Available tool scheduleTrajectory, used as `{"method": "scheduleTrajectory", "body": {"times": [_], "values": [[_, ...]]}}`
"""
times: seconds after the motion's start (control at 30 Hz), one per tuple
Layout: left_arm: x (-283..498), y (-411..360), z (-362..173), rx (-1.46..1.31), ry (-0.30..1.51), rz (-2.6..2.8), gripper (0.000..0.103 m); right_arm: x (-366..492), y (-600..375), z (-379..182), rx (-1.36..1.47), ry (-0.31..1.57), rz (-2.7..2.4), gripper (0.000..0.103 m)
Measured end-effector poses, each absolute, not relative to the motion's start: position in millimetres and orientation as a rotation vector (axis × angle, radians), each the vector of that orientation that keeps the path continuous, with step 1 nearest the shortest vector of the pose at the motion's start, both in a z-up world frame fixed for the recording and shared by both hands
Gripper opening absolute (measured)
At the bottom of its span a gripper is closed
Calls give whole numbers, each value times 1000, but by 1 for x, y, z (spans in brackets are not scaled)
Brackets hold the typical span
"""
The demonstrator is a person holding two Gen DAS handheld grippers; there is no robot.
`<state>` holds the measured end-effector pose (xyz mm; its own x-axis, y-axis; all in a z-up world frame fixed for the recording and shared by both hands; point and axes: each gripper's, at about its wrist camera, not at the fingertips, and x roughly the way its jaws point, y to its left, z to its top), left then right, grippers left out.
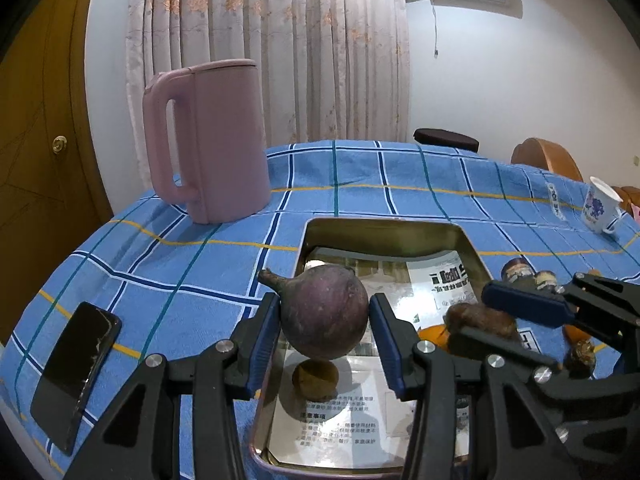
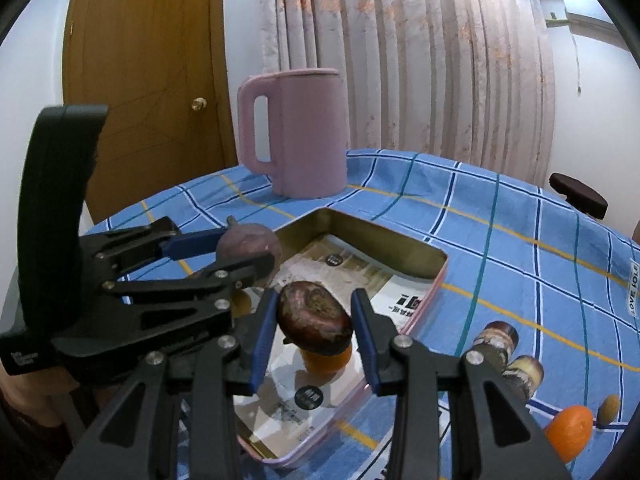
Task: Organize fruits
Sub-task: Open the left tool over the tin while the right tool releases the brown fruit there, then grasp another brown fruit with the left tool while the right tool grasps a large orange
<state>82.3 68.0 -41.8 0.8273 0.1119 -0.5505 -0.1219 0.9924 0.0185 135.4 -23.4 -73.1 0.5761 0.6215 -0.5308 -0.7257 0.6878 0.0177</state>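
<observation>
Left tool [image 1: 324, 316] view only — phone [image 1: 74, 376]

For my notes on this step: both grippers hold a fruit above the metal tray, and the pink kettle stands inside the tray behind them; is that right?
Not quite. The left gripper and right gripper do each hold a fruit above the metal tray, but the pink kettle stands on the blue checked tablecloth beyond the tray, not inside it. The right wrist view shows this.

Light: even indoor glow, soft shadows under fruit.
Glare: reflections in tray [image 1: 472, 248].
Edges: fisheye bending, dark corners.
</observation>
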Motion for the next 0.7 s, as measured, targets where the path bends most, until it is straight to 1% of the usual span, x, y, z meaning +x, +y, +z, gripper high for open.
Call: {"method": "scheduleTrajectory", "body": {"times": [0.1, 0.13, 0.17, 0.23, 0.27, 0.37, 0.5, 0.7], "values": [[77, 66, -38, -4, 566, 137, 51, 135, -26, -72, -200, 531, 793, 43], [75, 66, -35, -8, 559, 136, 54, 135, -27, -72, -193, 535, 799, 44], [72, 66, -33, -10, 550, 141, 61, 135, -29, -72, -191, 539, 800, 47], [68, 66, -29, -18, 529, 146, 66, 132, -32, -72, -186, 532, 797, 49], [65, 65, -26, -29, 520, 139, 66, 130, -37, -71, -180, 526, 797, 54], [59, 56, -20, -45, 502, 107, 67, 123, -52, -68, -155, 507, 788, 60], [53, 33, -17, -44, 493, 38, 67, 113, -92, -63, -126, 481, 723, 62], [55, -24, -24, 1, 530, -91, 67, 113, -169, -57, -53, 485, 519, 64]]}}
